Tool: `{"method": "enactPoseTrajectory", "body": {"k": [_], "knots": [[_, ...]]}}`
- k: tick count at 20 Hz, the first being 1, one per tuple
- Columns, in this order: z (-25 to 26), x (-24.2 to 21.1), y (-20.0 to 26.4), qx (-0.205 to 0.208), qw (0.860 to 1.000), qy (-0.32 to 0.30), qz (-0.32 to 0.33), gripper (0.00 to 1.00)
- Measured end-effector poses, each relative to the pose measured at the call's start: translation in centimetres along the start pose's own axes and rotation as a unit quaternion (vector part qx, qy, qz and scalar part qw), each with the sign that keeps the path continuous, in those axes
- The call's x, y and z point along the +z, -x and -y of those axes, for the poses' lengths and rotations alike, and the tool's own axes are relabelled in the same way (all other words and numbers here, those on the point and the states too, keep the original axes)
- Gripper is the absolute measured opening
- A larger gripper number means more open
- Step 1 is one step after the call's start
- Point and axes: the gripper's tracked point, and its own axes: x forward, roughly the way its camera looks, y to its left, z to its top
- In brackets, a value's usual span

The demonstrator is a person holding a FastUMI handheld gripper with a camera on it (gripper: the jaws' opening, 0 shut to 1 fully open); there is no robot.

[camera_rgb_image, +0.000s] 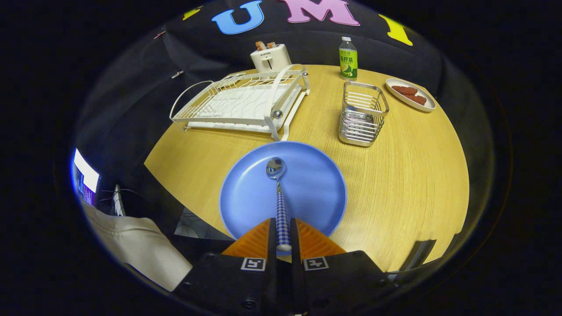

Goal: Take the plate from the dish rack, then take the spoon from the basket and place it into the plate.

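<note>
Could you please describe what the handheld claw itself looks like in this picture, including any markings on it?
The claw has two wedge-shaped fingers with ribbed faces, tapering forward from a dark, boxy body. Each side of that body carries a small square black-and-white marker, one behind each finger. A round screw head shows lower on the body. A pale sleeve lies beside it.

Item count, referenced to the blue plate [307, 184] on the bench [408, 175]:

- Blue plates: one.
- Spoons [279, 193]: one, lying in the blue plate.
- Dish racks [239, 103]: one, beyond the blue plate.
- Metal baskets [362, 114]: one, beyond the blue plate.
- Toasters [270, 57]: one, behind the dish rack.
- Bottles [348, 58]: one.
- White dishes [410, 94]: one, holding two brown pieces.
- Hand-held gripper [283, 232]: one, both fingers pressing the spoon handle.
</note>
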Motion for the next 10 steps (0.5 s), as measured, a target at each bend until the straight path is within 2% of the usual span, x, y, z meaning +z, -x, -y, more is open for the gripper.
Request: {"method": "enactPoseTrajectory", "body": {"k": [7,9,10], "knots": [[0.8,-1.3,-0.9,-0.024,1.0,-0.002,-0.017,0.21],[0.7,-0.8,-0.9,-0.025,1.0,-0.002,-0.012,0.37],[0.6,-0.6,-0.9,-0.026,1.0,0.0,-0.009,0.55]]}}
